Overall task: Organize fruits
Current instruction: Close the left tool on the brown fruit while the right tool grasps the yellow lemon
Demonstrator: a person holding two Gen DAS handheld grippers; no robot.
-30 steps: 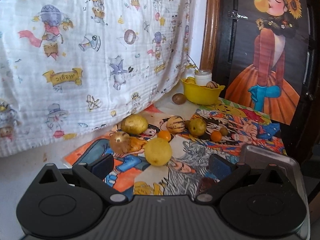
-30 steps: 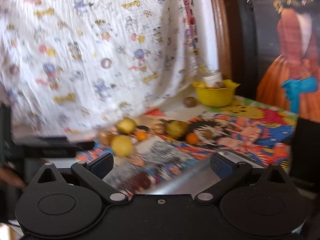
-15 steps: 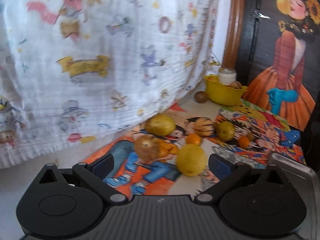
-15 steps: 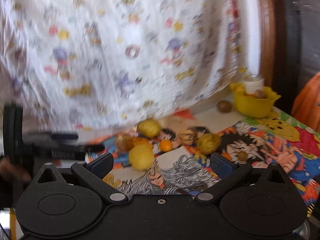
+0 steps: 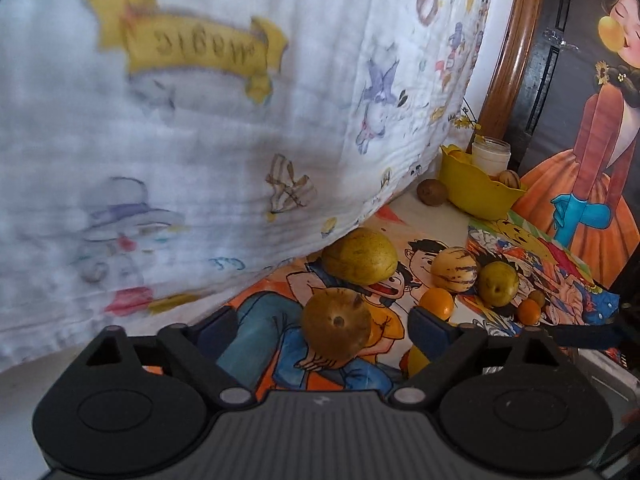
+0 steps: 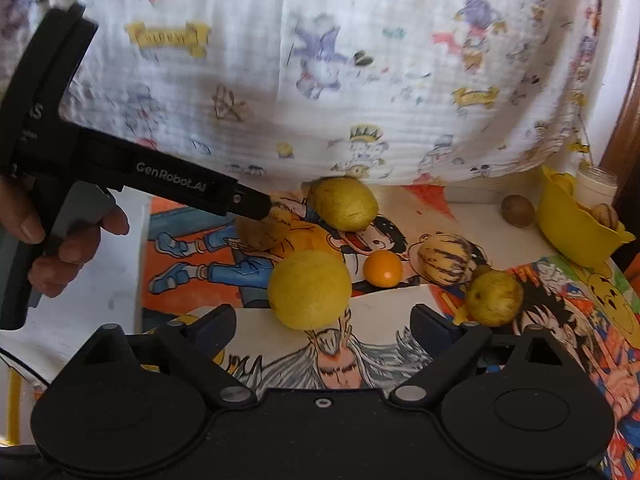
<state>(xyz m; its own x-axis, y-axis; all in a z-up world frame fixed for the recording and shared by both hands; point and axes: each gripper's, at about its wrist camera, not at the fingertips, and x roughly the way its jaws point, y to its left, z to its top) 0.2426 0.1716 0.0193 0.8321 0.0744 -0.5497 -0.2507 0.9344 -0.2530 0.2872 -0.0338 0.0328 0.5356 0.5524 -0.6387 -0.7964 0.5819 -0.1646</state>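
Several fruits lie on a cartoon-print mat (image 6: 192, 248). A brown round fruit (image 5: 336, 328) sits between the open fingers of my left gripper (image 5: 324, 330); the jaws stand apart from it. In the right wrist view the left gripper's finger (image 6: 240, 204) reaches that brown fruit (image 6: 262, 232). A yellow lemon (image 6: 310, 290) lies just ahead of my open, empty right gripper (image 6: 324, 320). A yellow-green pear (image 5: 360, 256), striped melon (image 5: 454, 270), small orange (image 6: 382, 268) and green pear (image 6: 494, 298) lie beyond. A yellow bowl (image 5: 476, 192) holds a striped fruit at the far right.
A cartoon-print white cloth (image 5: 200, 120) hangs along the left, close to the fruits. A brown kiwi (image 5: 432, 192) and a white jar (image 5: 490, 154) stand by the bowl. A painted panel with a girl (image 5: 592, 140) stands at the right. A metal tray edge (image 5: 600, 368) shows lower right.
My left gripper moved forward and left, bringing the brown fruit between its open fingers. My right gripper swung closer to the lemon; the left gripper now shows in its view.
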